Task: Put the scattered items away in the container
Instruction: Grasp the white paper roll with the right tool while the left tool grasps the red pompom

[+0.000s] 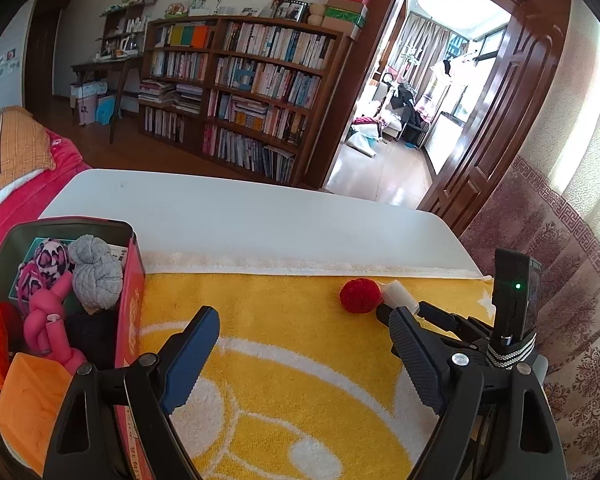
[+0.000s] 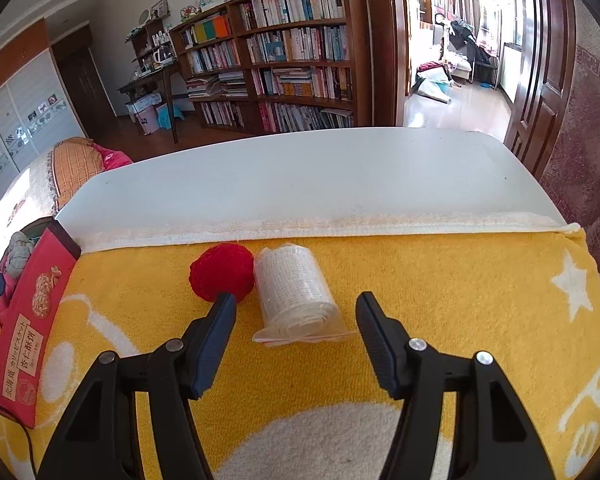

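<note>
A red tin container [image 1: 130, 308] stands at the left on the yellow towel [image 1: 292, 360]; it holds a grey knotted sock [image 1: 94, 276], a pink-patterned ball, a pink toy and orange blocks. A red yarn ball [image 2: 221, 271] and a white gauze roll in clear plastic [image 2: 296, 296] lie side by side on the towel [image 2: 440, 300]. My right gripper [image 2: 296, 310] is open, its fingers on either side of the near end of the roll. My left gripper [image 1: 306, 326] is open and empty over the towel, right of the container. The ball [image 1: 360, 295] and the roll [image 1: 398, 294] lie beyond it.
The towel covers the near part of a white table [image 2: 300, 176]. The right gripper's body and its device [image 1: 514, 300] stand at the right of the left wrist view. A bed is at the left, a bookshelf and an open doorway lie beyond the table.
</note>
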A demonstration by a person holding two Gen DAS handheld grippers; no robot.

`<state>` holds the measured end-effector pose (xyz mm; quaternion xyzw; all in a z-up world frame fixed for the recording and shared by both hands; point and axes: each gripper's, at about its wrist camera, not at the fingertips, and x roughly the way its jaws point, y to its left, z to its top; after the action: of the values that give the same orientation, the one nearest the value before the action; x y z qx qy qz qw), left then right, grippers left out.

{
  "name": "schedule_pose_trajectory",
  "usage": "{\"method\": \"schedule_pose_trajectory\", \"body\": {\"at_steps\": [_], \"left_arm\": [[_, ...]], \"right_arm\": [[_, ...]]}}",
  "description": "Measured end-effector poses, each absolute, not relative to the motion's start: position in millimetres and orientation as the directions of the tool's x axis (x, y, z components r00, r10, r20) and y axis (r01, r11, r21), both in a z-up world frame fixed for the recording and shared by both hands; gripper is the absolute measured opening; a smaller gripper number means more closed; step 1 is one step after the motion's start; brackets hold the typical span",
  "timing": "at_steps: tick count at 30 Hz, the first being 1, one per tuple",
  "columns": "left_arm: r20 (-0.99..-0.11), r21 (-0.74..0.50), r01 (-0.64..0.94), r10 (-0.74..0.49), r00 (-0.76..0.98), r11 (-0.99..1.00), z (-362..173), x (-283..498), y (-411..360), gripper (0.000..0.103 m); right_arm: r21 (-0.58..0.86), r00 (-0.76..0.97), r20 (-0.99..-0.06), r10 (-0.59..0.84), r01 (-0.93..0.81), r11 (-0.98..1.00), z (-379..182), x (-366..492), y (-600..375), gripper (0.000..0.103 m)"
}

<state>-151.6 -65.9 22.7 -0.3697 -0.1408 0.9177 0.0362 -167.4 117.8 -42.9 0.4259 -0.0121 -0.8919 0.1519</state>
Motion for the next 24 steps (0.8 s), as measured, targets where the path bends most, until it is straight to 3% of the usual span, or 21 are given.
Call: {"method": "schedule_pose_trajectory", "body": {"at_steps": [2,3,24], "left_arm": [[-0.676,-0.278,0.038,0.167,-0.718,-0.96,19,-156,-64,0.088],[-0.679,-0.273,0.037,0.165,-0.715,-0.961,18,-159,-62,0.088],[-0.771,-0.107,-0.084,0.136,-0.622,-0.991,-43,-253,32,0.088]], "right_arm": [[0.154,-0.579,-0.765,-0.282,0.261,-0.953,-45,-172,119,0.045],[0.151,-0.575,-0.769,-0.279,0.262,-0.953,-46,-172,119,0.043],[0.272,-0.686,-0.677,-0.265,0.102,-0.957,-17,-160,197,0.042]]}}
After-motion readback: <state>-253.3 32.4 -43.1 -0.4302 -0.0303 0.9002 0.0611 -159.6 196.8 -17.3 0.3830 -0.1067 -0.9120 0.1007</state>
